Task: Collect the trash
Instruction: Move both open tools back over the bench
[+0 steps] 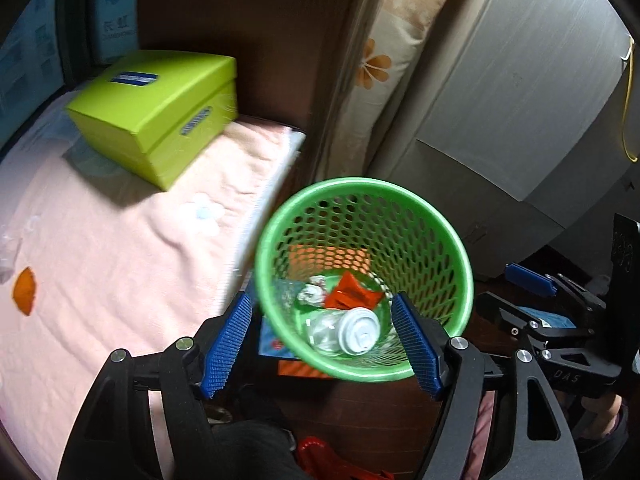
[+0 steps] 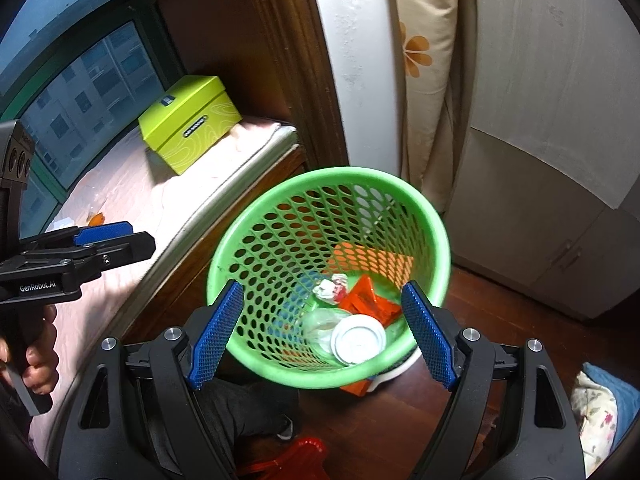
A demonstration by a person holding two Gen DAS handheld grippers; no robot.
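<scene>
Blue-padded jaws of both the left gripper (image 1: pixel 320 342) and right gripper (image 2: pixel 322 336) stand apart, empty, above the green basket (image 2: pixel 256 364) on the floor; its crumpled, featherweight trash (image 2: pixel 358 340) pinches easily anywhere.

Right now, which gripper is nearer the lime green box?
Left. The left gripper is by the pink bedding the lime green box sits on; the right gripper is past the far side of the green basket.
</scene>
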